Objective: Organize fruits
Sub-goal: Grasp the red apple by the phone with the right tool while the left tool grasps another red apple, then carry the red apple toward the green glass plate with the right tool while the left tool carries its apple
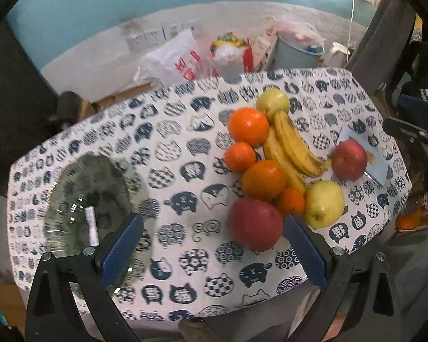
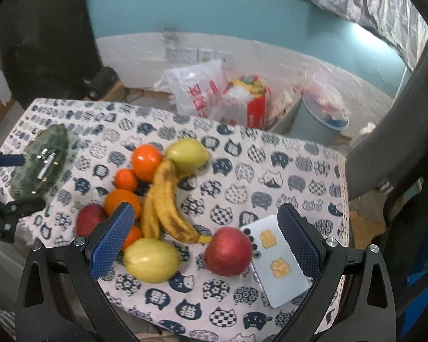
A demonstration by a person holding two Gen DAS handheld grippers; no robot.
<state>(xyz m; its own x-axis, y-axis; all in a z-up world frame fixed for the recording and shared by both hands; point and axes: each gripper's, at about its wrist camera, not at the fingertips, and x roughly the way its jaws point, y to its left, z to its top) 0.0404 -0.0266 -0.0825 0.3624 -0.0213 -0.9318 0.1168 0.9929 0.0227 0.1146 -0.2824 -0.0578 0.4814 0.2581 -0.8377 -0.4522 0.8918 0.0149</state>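
Observation:
Fruit lies in a cluster on the cat-print tablecloth [image 1: 171, 131]: two bananas [image 1: 292, 145], several oranges [image 1: 248, 126], two yellow-green apples [image 1: 323, 203] and two red apples [image 1: 255, 223]. A clear glass bowl [image 1: 85, 205] sits at the table's left. My left gripper [image 1: 214, 245] is open above the cloth, its right finger beside the near red apple. In the right wrist view my right gripper [image 2: 205, 239] is open, with a red apple [image 2: 228, 252] and a yellow-green apple [image 2: 151, 259] between its fingers, untouched. The bananas [image 2: 162, 208] and bowl [image 2: 41, 165] lie beyond.
A pale blue phone [image 2: 278, 259] with yellow stickers lies beside the right red apple. Behind the table stand plastic bags [image 1: 179, 59], a red box [image 1: 234, 54] and a grey bin [image 1: 296, 48] against the wall. Dark cloth hangs at right.

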